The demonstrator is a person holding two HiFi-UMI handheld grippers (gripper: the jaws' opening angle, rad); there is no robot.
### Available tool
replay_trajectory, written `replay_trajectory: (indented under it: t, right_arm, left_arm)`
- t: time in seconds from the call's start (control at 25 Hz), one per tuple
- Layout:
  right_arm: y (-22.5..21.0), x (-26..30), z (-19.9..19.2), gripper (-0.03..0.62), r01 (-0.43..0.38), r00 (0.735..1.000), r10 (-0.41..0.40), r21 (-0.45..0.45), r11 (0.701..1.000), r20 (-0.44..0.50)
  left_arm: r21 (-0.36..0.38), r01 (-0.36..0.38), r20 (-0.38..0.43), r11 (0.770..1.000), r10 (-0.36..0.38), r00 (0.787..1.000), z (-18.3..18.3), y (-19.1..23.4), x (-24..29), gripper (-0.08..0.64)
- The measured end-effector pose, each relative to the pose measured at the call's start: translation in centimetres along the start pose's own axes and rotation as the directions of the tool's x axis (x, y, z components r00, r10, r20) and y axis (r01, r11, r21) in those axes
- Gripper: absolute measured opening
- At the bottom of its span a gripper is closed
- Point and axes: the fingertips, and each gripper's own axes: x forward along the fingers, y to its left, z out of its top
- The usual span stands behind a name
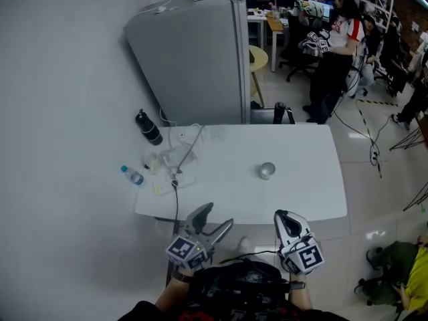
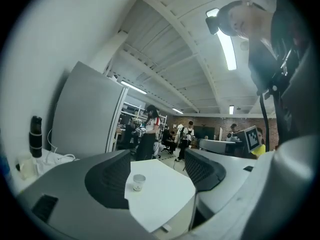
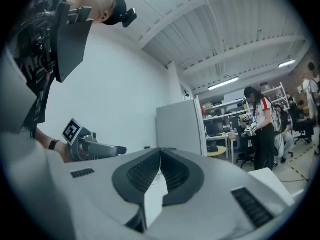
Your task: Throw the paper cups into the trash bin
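The cabinet is the biggest thing ahead of you: grey, standing just beyond the far edge of the surface, toward its left half. The surface itself is white. A person stands on the floor well beyond the far-right corner, w/ desks and chairs behind.

Your left gripper is at the near edge, approx mid-length, w/ its tips reaching just over that edge. Its jaws are spread wide and the pads touch nothing. In the left gripper view the cup shows far off in the gap btwn them. Your right gripper is also at the near edge, to the right of the other and apart from it. Its jaws are pressed together w/ nothing btwn them.

A tangle of white cables lies along the left edge, running in from the far-left corner. A black bottle stands upright at that far-left corner.

The cup stands upright on the surface, approx halfway btwn far and near edges and a bit right of centre. It's well apart from both grippers, and nothing touches it. A small water bottle w/ a blue cap lies at the left edge.
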Motion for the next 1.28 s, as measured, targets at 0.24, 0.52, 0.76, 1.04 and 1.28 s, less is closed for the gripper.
replay_trajectory:
  t: [0.24,0.52,0.76,1.04,1.28]
  right_arm:
    - [-4.5,5.7,2.6,0.055,0.016,1.0,-0.016,0.019,1.0,0.024]
    - [-6.6,10.9,1.9,0.305,0.038,0.999,-0.037,0.079,0.996,-0.01]
    - [-7.6,11.9,-0.5,0.305,0.142,0.988,-0.139,0.037,0.989,-0.073]
    - [-10.6,12.3,-5.3,0.304,0.257,0.959,-0.247,0.06,0.965,-0.139]
    - [-13.6,13.1,-13.6,0.304,0.311,0.925,-0.296,0.027,0.95,-0.239]
  left_arm:
    - [0.029,-0.019,0.011,0.999,0.019,1.0,3.7,4.6,5.1,0.33]
    - [0.012,0.018,-0.009,1.0,-0.018,1.0,4.1,8.8,7.7,0.321]
    - [0.025,0.023,-0.003,0.999,-0.023,1.0,4.2,12.1,8.6,0.311]
    - [0.008,0.015,-0.061,1.0,-0.014,0.998,1.0,14.5,9.1,0.302]
    - [0.007,0.004,-0.079,1.0,-0.004,0.997,0.5,15.2,9.2,0.302]
